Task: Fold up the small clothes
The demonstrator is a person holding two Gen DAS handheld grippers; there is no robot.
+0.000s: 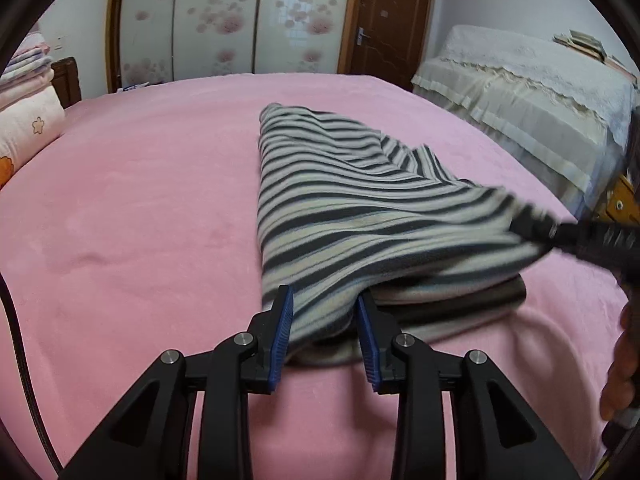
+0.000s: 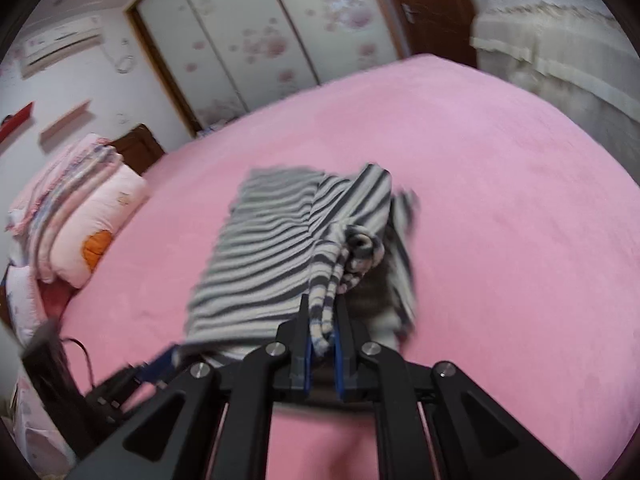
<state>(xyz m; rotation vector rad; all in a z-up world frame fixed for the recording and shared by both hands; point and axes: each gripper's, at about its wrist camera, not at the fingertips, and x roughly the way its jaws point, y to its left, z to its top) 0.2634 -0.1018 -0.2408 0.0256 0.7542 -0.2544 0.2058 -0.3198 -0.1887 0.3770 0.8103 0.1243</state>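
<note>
**Both grippers hold the near edge of the striped garment, ready for a fold**

A soft fleece garment with grey, black and cream stripes (image 1: pixel 360 208) lies in the middle of a bed covered by a pink plush blanket (image 1: pixel 140 200), its near hem towards the person and its far end pointing at the flowered wardrobe doors (image 1: pixel 224 20).

The left gripper (image 1: pixel 325 332) has its blue-padded fingers (image 1: pixel 282 336) partly closed around the near left corner, with bunched cloth filling the gap between them; the pads appear to press on it. The right gripper (image 2: pixel 322 340) has its fingers nearly together, pinching a thin strip of the same hem, which stands up between the blue pads. In the left wrist view it enters from the right edge, blurred, and the cloth rises towards it in a lifted flap, so the top layer is off the blanket on that side.

Holding two points of one edge keeps the layer taut and square, which suits carrying it over the rest of the garment. Loose folds hang to the right of the pinch and may drag.
</note>
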